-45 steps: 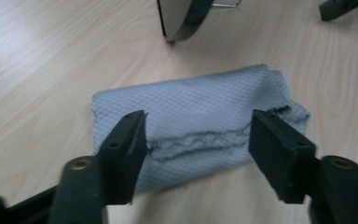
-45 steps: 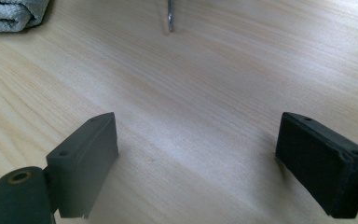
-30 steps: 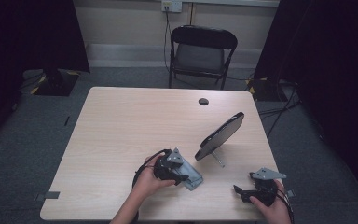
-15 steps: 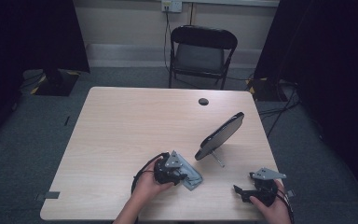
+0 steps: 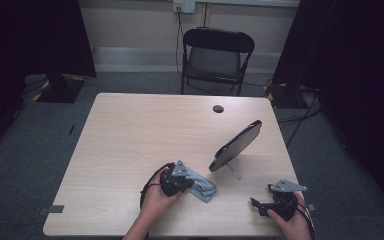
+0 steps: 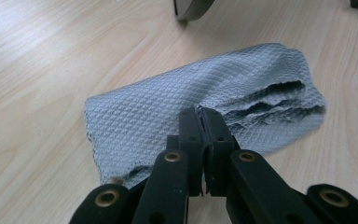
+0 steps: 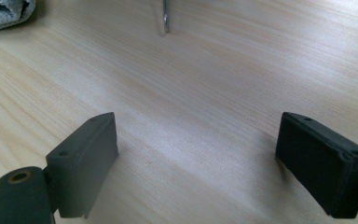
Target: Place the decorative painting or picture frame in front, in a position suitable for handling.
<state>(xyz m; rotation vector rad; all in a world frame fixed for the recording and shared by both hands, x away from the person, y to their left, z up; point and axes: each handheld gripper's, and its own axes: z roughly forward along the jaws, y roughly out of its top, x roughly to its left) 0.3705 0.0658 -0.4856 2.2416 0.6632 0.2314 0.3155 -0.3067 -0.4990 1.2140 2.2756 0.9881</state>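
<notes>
Seen from the high view, the room is dim, with black curtains at both sides falling into near-total darkness, while the pale counter (image 5: 130,135) catches even overhead light and shows only soft, short shadows. The left gripper view is bright and sharp on the grey cloth (image 6: 177,112), whose weave reads clearly, though the nearest black parts blur. In the right gripper view a broad whitish sheen lies across the wood, and the close jaws are soft-edged.
</notes>
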